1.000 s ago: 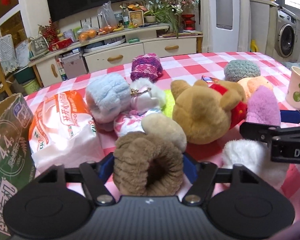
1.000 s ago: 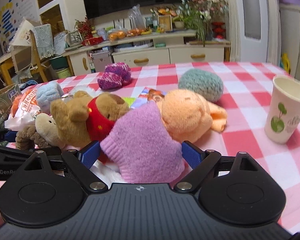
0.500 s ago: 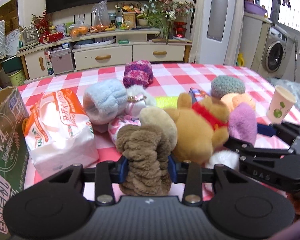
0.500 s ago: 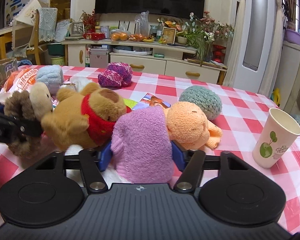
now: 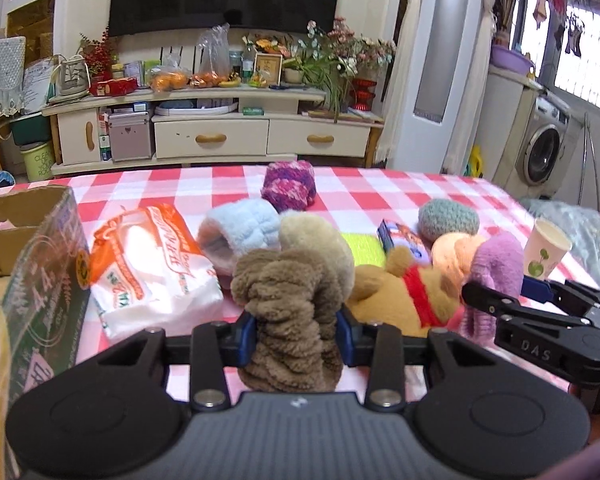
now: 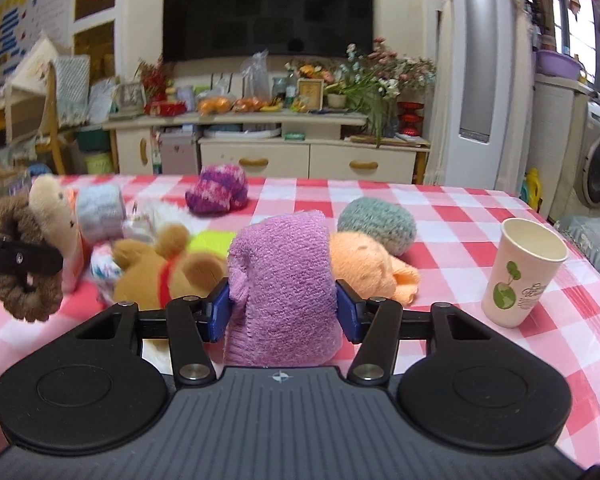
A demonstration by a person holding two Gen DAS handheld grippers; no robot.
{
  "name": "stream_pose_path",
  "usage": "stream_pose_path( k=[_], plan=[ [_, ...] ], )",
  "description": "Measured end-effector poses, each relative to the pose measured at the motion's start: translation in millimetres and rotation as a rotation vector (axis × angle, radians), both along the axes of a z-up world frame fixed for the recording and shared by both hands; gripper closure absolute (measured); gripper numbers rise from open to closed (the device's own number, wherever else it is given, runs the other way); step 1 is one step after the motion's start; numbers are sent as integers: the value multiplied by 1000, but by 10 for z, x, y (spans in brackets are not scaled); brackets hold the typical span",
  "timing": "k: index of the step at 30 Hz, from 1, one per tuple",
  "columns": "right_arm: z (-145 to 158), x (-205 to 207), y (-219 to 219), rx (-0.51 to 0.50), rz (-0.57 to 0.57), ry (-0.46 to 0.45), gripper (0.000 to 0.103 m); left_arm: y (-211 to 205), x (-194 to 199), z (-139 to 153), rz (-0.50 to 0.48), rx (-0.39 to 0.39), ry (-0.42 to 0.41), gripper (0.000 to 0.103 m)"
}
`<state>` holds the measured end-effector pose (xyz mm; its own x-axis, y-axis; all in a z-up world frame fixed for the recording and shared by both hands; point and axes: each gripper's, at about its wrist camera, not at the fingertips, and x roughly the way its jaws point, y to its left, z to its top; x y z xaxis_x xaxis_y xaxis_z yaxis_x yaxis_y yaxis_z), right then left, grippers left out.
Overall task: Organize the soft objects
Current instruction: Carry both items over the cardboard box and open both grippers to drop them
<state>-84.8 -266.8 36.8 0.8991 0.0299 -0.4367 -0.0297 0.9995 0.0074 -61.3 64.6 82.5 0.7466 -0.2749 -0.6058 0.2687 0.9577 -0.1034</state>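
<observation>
My left gripper (image 5: 296,328) is shut on a brown fluffy ring toy (image 5: 292,300) with a beige plush head, held up off the red-checked tablecloth (image 5: 380,196). It also shows at the left of the right wrist view, the ring toy (image 6: 24,280) hanging in the air. The right gripper (image 6: 282,308) has a purple knitted piece (image 6: 284,272) between its blue pads; its jaws are closing and the pads press into the knit. A brown bear (image 6: 168,272) with a red scarf and an orange plush (image 6: 364,264) lie just beyond.
A paper cup (image 6: 524,272) stands at the right. A teal knitted ball (image 6: 376,220), a purple-pink yarn bundle (image 6: 216,188) and a light blue fluffy cuff (image 5: 240,232) lie farther back. A tissue pack (image 5: 152,268) and an open cardboard box (image 5: 40,280) sit at the left.
The left jaws closed on the brown ring toy and lifted it off the table. The right jaws narrowed from wide open onto the purple knit.
</observation>
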Motion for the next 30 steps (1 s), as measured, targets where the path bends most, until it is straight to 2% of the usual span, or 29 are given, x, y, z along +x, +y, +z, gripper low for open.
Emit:
stream_pose_path(
  k=[5,14,22,30],
  plan=[
    [148,-38,-27,104,-15,-20,36,128,-47,88,13,-40,-28,65],
    [452,-108,193,186,34,-48,36,427,-114,234,51,-93,-75,65],
    [591,-47,571,295,167,-11,36,732,-206,374,97,-139,-118,65],
    [676,94,1122,360,332,13,36,1209,-292,480,210,-181,-159,64]
  ],
)
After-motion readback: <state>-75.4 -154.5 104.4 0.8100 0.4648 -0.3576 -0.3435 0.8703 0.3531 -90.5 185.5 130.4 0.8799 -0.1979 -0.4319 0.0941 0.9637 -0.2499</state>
